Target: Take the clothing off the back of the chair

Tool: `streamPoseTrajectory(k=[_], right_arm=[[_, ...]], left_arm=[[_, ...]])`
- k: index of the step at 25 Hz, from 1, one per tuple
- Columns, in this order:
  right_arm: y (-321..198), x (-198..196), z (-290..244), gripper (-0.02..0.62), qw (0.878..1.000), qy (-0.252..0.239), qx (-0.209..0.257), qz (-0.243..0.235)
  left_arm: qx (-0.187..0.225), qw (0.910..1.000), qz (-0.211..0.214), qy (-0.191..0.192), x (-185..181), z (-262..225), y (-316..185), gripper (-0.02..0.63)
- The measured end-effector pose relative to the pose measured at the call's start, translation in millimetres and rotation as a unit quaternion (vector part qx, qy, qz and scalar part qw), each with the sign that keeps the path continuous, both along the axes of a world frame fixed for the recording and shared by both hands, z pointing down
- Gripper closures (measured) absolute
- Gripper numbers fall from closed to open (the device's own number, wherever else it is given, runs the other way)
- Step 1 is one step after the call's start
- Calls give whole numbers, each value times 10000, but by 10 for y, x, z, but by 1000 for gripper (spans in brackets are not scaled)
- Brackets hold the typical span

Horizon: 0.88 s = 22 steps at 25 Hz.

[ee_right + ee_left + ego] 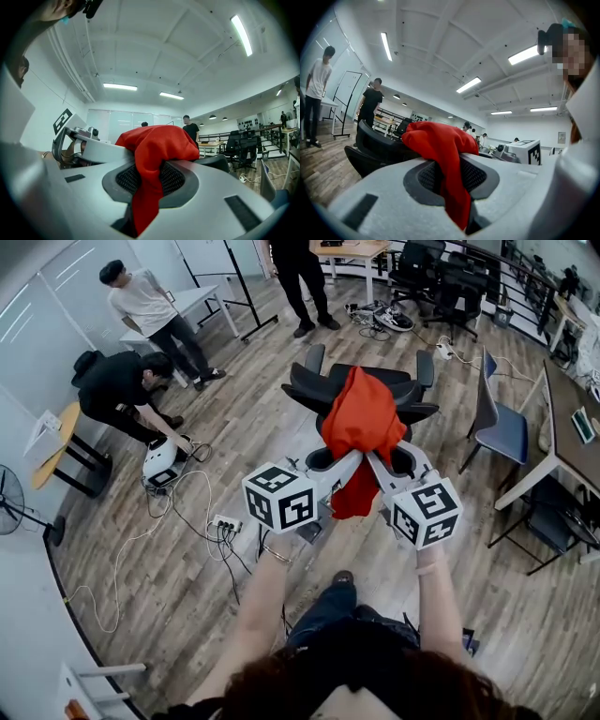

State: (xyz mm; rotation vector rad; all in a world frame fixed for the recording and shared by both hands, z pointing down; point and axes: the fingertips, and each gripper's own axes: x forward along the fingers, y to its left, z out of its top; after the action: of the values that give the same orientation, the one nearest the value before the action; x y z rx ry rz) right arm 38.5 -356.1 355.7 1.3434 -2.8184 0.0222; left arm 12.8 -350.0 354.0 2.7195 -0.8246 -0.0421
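A red garment hangs bunched between my two grippers, in front of the black office chair and lifted off its back. My left gripper is shut on the cloth's left side, and red fabric runs down between its jaws. On the garment's right side my right gripper is shut, with red cloth pinched between its pads. Both grippers point level toward the chair. The garment's lower end dangles between the marker cubes.
Behind the chair stand more black chairs and a desk. A blue chair and a table are at the right. A crouching person, a white device and floor cables lie at the left. Two people stand further back.
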Motion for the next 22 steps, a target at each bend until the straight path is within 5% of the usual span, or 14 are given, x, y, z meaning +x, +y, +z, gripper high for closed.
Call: streamPoseTrajectory(k=[22], right_arm=[[865,185,-289,517,9993,36,355,-115]], left_arm=[[312,9995,-89,-15,189,-286,872,523]])
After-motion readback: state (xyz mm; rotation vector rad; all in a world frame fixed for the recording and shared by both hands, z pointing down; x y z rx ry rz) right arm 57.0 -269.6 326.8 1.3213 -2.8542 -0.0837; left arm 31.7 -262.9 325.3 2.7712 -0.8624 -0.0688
